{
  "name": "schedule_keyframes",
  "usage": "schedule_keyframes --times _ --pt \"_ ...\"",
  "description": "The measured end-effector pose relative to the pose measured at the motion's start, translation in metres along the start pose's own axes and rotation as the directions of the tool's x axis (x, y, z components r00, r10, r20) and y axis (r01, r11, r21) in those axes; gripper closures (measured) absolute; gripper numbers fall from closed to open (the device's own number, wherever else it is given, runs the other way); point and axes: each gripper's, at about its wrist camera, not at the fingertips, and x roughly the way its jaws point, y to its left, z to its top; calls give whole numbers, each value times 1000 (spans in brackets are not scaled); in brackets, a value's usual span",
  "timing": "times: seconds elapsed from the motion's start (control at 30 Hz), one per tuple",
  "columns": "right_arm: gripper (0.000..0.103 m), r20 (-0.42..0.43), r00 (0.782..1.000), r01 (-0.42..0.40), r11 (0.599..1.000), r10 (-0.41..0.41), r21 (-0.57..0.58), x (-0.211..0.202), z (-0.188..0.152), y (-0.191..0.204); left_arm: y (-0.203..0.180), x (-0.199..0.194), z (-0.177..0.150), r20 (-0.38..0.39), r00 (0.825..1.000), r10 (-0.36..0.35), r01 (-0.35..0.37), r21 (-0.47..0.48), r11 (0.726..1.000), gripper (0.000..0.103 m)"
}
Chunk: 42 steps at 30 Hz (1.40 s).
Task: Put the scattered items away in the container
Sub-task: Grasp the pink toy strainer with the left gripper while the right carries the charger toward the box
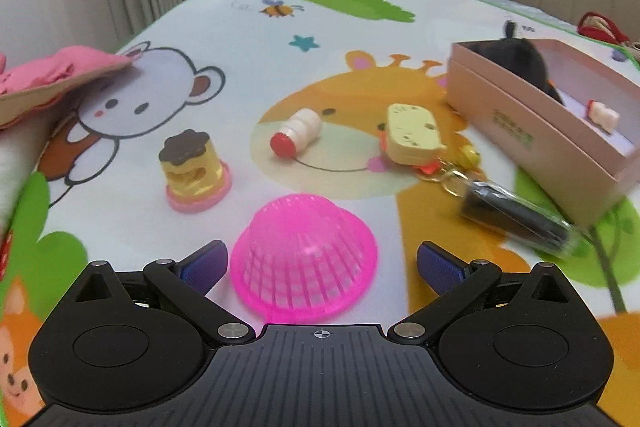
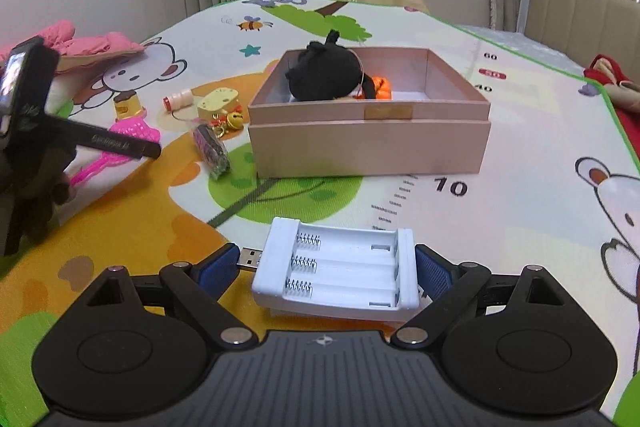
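left wrist: left tool [image 1: 318,261] jaws wide, nothing gripped. Pink strainer [image 1: 304,259] lies dome-up on the mat [image 1: 248,67], between the pads, not touched.
still out: pudding toy [image 1: 196,169], small bottle [image 1: 296,131], cheese keychain [image 1: 414,135], dark tube [image 1: 520,217]. Box [image 1: 532,135] at right.
right wrist: right tool [image 2: 326,269] holds white battery holder [image 2: 336,269]; right pad on its end, left pad at the USB plug. Box [image 2: 368,131] ahead, black plush [image 2: 328,75] inside.
step: judged two grabs underway; holder first.
next: carry holder over the box rim, release; left needs to close on the strainer.
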Motion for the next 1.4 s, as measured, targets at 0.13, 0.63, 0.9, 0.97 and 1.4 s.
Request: schedule_keyframes --times 0.13,0.63,0.9,0.97,1.4 --pt "11 -14 1000 -6 1000 6 2 3 -4 -1 0 -1 0 -3 1000 -22 22 -27 999 24" --pt "11 -1 1000 -20 998 20 -54 -17 -9 -12 -86 -106 -44 12 984 -180 180 -6 984 24" --pt "11 8 1000 12 996 -11 -85 -35 -12 -45 -147 -121 -54 -16 959 -282 283 37 958 24" --pt "11 2 1000 21 996 -21 -88 -35 -13 -54 -155 -117 -51 -18 958 -286 287 55 956 24" --pt "11 198 980 -2 1000 -1 15 -26 88 -105 -176 -94 57 207 936 -286 259 150 954 26"
